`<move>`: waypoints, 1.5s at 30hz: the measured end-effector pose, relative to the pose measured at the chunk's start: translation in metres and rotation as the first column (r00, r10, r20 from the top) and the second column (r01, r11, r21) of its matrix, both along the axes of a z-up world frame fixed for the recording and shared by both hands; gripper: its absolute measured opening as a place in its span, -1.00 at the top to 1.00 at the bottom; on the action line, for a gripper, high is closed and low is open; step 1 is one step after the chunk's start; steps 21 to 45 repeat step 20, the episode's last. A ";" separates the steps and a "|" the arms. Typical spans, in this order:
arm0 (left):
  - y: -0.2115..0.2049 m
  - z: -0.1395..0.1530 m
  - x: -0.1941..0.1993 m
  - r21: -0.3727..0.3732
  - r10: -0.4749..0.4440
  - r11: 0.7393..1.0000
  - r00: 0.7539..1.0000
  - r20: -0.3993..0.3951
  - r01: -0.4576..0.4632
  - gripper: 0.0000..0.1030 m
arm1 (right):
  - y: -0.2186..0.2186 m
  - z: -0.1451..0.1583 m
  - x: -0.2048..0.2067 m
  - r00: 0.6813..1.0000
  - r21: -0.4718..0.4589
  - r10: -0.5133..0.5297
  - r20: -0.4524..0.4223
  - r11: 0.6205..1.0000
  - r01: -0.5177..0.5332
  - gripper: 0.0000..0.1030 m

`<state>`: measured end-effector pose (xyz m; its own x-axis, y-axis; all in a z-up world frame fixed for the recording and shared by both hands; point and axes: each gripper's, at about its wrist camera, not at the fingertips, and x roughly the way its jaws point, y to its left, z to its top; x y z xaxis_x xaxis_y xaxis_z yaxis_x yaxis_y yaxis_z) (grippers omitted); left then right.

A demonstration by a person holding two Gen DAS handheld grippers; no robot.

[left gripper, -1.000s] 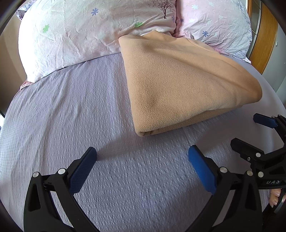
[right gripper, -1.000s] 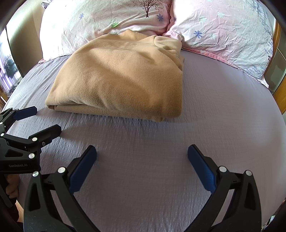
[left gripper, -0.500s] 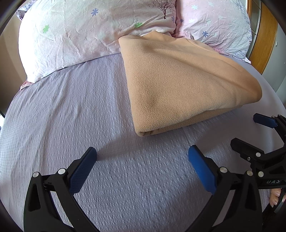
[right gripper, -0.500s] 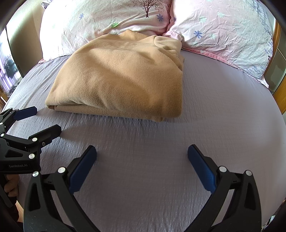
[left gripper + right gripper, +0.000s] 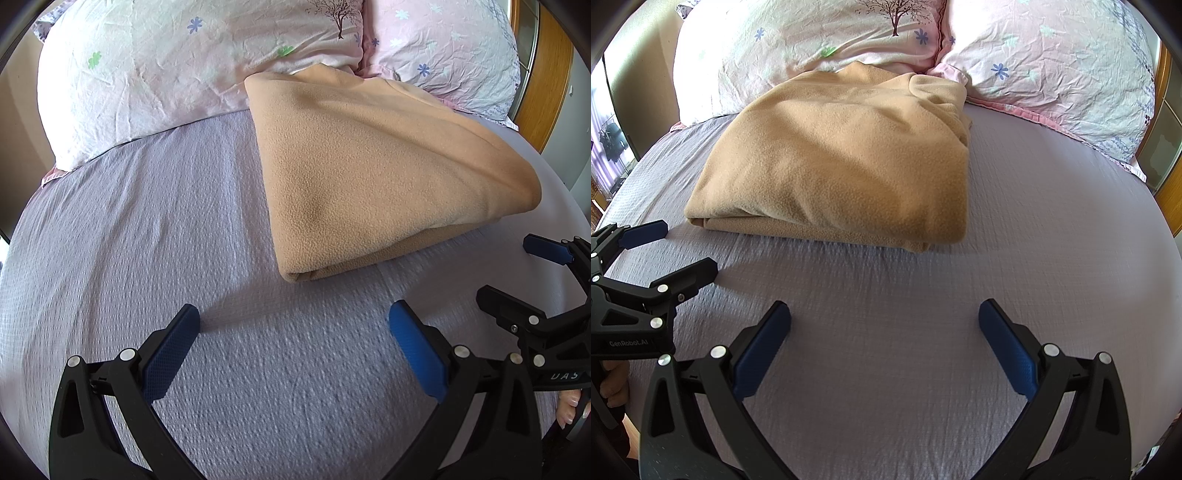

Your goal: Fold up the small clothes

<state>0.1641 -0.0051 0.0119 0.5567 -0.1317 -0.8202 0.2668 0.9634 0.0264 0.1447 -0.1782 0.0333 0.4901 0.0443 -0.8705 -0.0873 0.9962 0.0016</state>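
Note:
A tan fleece cloth (image 5: 376, 173) lies folded into a thick rectangle on the lilac bed sheet (image 5: 147, 240), its far edge against the pillows. It also shows in the right wrist view (image 5: 842, 166). My left gripper (image 5: 295, 325) is open and empty, hovering over bare sheet short of the cloth's near left corner. My right gripper (image 5: 884, 325) is open and empty, over bare sheet in front of the cloth's near edge. Each gripper shows in the other's view, the right one (image 5: 517, 273) and the left one (image 5: 676, 251), both with jaws apart.
Two pink floral pillows (image 5: 184, 66) (image 5: 1052, 62) lie along the head of the bed. A wooden headboard edge (image 5: 546, 74) stands at the far right. The sheet (image 5: 1052, 240) stretches to the right of the cloth.

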 end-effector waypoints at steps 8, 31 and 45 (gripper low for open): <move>-0.001 0.000 0.001 0.003 -0.001 1.000 1.000 -0.009 0.001 -0.97 | 0.000 0.000 0.000 1.000 0.000 0.000 0.000 1.000 0.000 -0.97; 0.001 -0.001 0.001 0.001 -0.006 1.000 1.000 -0.003 0.006 -0.97 | 0.000 0.000 0.000 1.000 0.000 0.000 0.000 1.000 0.000 -0.97; 0.001 -0.001 0.001 0.001 -0.006 1.000 1.000 -0.003 0.006 -0.97 | 0.000 0.000 0.000 1.000 0.000 0.000 0.000 1.000 0.000 -0.97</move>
